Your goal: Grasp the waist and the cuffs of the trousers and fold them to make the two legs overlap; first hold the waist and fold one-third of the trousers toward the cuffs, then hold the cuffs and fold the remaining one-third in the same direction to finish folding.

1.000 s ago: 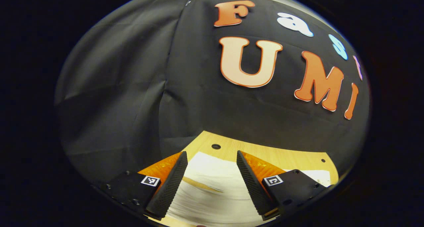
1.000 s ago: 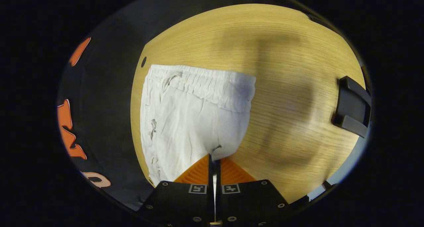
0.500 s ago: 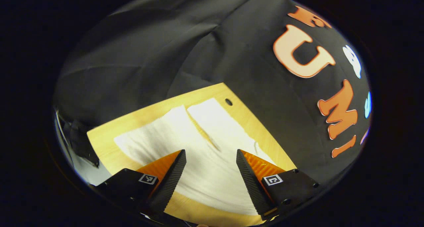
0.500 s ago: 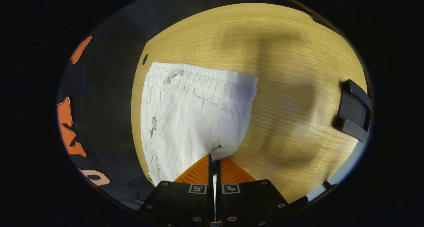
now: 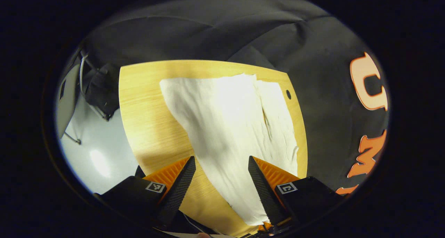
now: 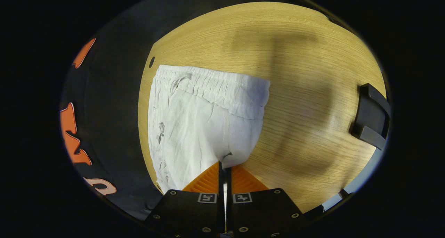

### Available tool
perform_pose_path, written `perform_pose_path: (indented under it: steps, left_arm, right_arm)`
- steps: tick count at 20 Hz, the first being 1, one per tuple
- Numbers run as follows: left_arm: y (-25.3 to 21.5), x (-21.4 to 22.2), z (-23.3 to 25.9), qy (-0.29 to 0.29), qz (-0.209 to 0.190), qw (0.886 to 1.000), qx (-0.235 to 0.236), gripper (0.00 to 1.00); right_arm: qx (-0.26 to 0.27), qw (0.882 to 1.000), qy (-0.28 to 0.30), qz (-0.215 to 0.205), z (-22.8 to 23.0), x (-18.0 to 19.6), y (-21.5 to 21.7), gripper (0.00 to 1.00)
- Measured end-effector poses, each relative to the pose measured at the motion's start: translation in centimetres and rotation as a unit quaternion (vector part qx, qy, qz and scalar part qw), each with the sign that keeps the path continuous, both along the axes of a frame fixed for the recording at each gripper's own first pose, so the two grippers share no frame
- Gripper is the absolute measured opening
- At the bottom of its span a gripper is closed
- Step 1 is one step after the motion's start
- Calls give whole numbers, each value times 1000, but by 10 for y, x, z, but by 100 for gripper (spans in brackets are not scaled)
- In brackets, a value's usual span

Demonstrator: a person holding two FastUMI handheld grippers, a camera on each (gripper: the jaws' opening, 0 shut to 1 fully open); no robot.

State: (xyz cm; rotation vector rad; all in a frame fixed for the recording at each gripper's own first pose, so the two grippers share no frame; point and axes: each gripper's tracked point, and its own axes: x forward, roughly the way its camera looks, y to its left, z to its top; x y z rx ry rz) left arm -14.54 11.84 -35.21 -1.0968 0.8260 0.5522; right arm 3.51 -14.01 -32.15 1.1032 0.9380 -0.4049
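Lying flat on the wooden table (image 6: 306, 74), the white trousers (image 6: 201, 126) spread along the table edge nearest the black cloth wall (image 5: 215, 26). In the right gripper view the elastic waistband (image 6: 219, 88) runs across the far end of the garment, with a loose drawstring at its end nearer the wall, and the seat of the trousers narrows toward the right gripper (image 6: 224, 166). That gripper's two fingers are pressed together, and a pinch of white fabric at the crotch end sits right at their tips; a thin pale strip shows in the slit between them, so the jaws appear closed on the trousers. A small round hole (image 6: 152, 62) in the tabletop lies just beyond the waistband corner, close to the wall. A black block (image 6: 370, 120) sits at the far table edge, well apart from the trousers.

In the left gripper view the two trouser legs (image 5: 236, 126) stretch away from the camera, lying side by side and partly overlapped, their far ends near the table's far edge. The left gripper (image 5: 221, 172) hangs above them with its fingers spread wide, holding nothing; the nearer leg passes between the fingertips from this angle, but contact cannot be told. Beside the table, away from the wall, pale floor (image 5: 100, 154) and a chair (image 5: 67, 95) show.
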Motion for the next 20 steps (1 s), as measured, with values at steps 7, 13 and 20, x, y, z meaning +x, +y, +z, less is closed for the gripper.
perform_pose_path:
  steps: [7, 13, 20]
  left_arm:
    - [10, -2, -14, 18, 23, 999, -14, 100]
    - [12, 6, -19, 26, 25, 999, -20, 100]
    - [12, 14, -38, 44, 19, 998, -28, 43]
  right_arm:
    - [2, 1000, 0, -3, 0, 0, 0, 2]
    - [6, 1000, -2, -13, 0, 0, 0, 2]
    - [10, 1000, -5, -22, 0, 0, 0, 2]
